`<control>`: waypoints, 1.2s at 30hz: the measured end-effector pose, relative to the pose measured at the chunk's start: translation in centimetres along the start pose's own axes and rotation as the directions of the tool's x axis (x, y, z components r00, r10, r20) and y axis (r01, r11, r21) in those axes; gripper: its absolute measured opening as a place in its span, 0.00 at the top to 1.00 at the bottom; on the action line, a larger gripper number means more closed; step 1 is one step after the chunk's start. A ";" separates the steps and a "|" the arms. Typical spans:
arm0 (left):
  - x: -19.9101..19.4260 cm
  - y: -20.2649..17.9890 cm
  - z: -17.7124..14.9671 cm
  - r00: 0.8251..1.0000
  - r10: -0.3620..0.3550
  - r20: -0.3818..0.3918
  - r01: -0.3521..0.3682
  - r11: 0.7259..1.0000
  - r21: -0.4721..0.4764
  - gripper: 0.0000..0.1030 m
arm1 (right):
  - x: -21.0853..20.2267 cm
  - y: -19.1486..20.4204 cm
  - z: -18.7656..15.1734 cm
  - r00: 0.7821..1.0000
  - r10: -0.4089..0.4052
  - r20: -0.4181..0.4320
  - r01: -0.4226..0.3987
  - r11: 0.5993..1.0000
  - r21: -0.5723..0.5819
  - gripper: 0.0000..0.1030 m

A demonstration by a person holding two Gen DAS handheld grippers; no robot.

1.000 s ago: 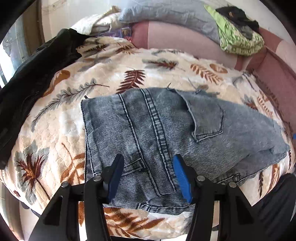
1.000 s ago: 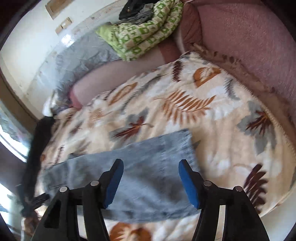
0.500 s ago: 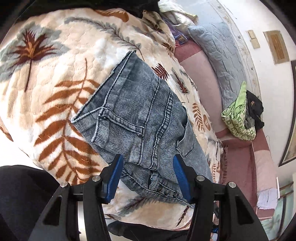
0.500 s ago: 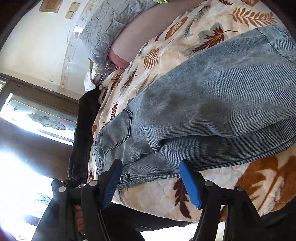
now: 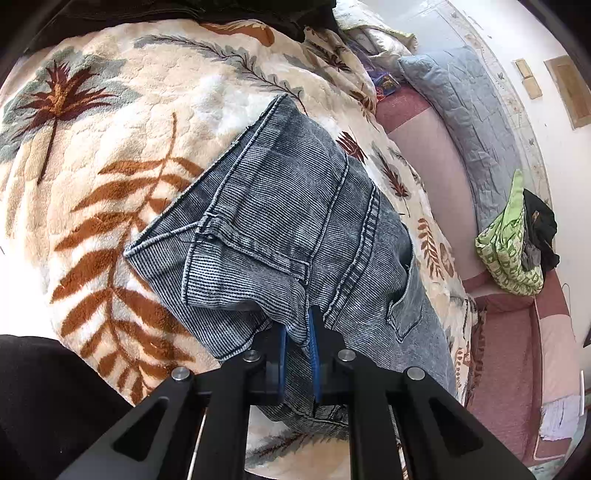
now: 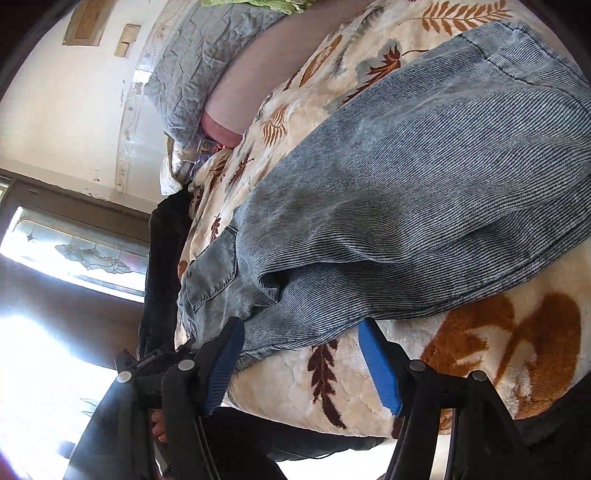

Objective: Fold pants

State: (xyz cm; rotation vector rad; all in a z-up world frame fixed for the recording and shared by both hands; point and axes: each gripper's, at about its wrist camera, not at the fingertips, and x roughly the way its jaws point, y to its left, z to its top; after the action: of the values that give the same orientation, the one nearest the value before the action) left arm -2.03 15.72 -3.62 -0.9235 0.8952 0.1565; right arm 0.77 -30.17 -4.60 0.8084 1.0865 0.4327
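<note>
Washed grey-blue denim pants [image 5: 295, 229] lie on a cream blanket with a leaf print [image 5: 122, 140]. In the left wrist view the waist end faces me, and my left gripper [image 5: 298, 334] is closing with a fold of the waistband pinched between its blue pads. In the right wrist view the pants [image 6: 424, 192] stretch away up to the right, back pocket at the left. My right gripper [image 6: 301, 354] stands open at the near edge of the denim, its blue pads [image 6: 378, 365] apart on either side of the hem without pressing it.
A black garment [image 5: 177, 11] lies at the blanket's far edge. A grey pillow [image 5: 465, 110] and a green patterned bundle [image 5: 509, 251] rest on the pink couch back [image 5: 436, 162]. A person's dark-clothed legs [image 6: 295, 443] are below the blanket edge. A window [image 6: 74, 251] glares at the left.
The left gripper's jaws came together on the waistband, bunching the denim up between the pads. The right gripper dropped closer to the near edge of the pants and stayed open.
</note>
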 end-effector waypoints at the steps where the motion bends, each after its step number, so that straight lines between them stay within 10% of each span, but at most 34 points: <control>1: -0.4 -0.2 0.2 1.000 0.009 0.016 -0.010 1.000 0.015 0.91 | 0.0 -0.1 0.1 1.000 0.000 0.000 0.000 1.000 0.003 0.34; 6: -6.4 -2.4 1.7 0.978 0.036 0.206 -0.069 0.986 0.155 0.91 | -1.0 -0.1 0.7 0.999 0.030 0.033 -0.031 0.999 0.032 0.34; 9: -4.4 -2.4 2.9 0.992 0.106 0.071 -0.120 0.967 0.226 0.90 | -1.6 -0.4 1.0 0.999 0.027 0.047 -0.029 0.999 0.045 0.32; 12: 0.3 0.1 2.3 0.966 0.236 -0.105 -0.207 0.950 0.236 0.88 | -2.1 -1.0 0.8 0.999 0.029 0.041 -0.032 0.997 0.068 0.32; 15: -1.0 1.2 2.5 0.980 0.175 -0.091 -0.158 0.972 0.173 0.81 | -3.6 -1.0 0.7 0.998 0.043 0.041 -0.046 0.995 0.091 0.32; 24: -8.3 -2.2 1.4 0.966 0.174 0.193 -0.215 0.952 0.219 0.61 | -10.1 -0.7 5.7 0.978 0.004 0.210 -0.023 0.996 0.085 0.29; 36: 0.6 -9.3 -1.5 0.972 0.185 0.147 -0.235 0.805 0.544 0.47 | -13.9 -9.4 5.8 0.949 -0.193 0.251 0.099 0.934 0.343 0.29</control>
State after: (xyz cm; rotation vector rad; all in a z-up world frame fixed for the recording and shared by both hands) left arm 1.84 8.68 1.37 -0.2622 0.8918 0.1132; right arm -0.48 -47.67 -2.00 1.0378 0.9542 0.0034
